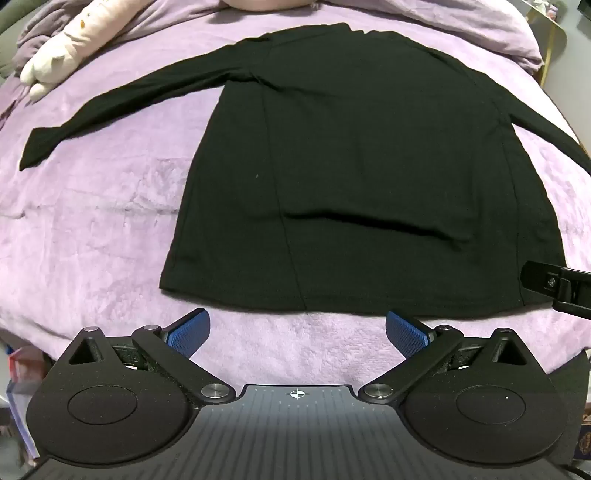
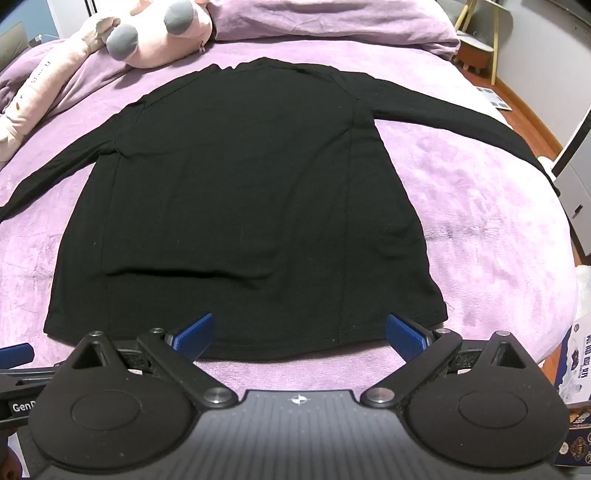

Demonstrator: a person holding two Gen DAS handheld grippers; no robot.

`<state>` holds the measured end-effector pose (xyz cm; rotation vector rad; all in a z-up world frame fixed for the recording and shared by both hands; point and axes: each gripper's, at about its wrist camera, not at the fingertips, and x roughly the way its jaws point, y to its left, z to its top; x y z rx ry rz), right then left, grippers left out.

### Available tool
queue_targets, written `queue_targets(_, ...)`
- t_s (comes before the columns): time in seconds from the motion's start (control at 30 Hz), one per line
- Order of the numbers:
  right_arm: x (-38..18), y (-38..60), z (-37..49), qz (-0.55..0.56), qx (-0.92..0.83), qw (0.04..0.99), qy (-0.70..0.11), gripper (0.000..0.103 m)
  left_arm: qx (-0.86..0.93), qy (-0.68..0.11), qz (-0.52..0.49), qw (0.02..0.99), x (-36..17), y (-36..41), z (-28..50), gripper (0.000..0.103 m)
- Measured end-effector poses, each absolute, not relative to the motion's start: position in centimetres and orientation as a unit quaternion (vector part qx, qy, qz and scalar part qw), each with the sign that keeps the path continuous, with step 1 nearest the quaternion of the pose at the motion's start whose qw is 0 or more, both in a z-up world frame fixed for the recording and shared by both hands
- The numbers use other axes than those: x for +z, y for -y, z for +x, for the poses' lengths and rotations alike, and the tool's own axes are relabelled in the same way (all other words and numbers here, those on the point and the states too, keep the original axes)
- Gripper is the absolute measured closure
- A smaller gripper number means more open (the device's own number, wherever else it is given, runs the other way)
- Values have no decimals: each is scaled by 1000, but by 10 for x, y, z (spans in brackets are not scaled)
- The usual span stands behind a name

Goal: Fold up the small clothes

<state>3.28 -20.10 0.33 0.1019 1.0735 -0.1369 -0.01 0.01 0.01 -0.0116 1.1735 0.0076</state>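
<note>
A black long-sleeved shirt (image 1: 351, 166) lies flat on a purple blanket (image 1: 92, 221), hem toward me and both sleeves spread out sideways. My left gripper (image 1: 297, 332) hovers open just short of the hem, with only blanket between its blue pads (image 1: 188, 330). In the right wrist view the same shirt (image 2: 240, 184) fills the middle. My right gripper (image 2: 299, 336) is open over the hem near the shirt's right corner, holding nothing. Part of the right gripper (image 1: 557, 286) shows at the left view's right edge, and part of the left gripper (image 2: 14, 352) at the right view's left edge.
Plush toys lie at the bed's head: a cream one (image 1: 70, 40) and a pink one with grey feet (image 2: 155, 33). A bunched purple duvet (image 2: 332, 22) sits behind the shirt. The bed's right edge drops to a wooden floor (image 2: 535, 122); a printed box (image 2: 580, 365) stands near.
</note>
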Motion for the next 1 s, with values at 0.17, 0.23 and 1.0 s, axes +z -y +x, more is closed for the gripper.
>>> queue_targets(0.17, 3, 201, 33, 48, -65, 856, -511, 4, 2, -553, -3, 833, 0, 0, 0, 0)
queue_targets(0.23, 3, 201, 33, 49, -65, 856, -511, 4, 1, -553, -3, 833, -1, 0, -1, 0)
queue_targets(1.0, -2, 205, 32, 56, -62, 853, -515, 4, 1, -553, -5, 833, -2, 1, -3, 0)
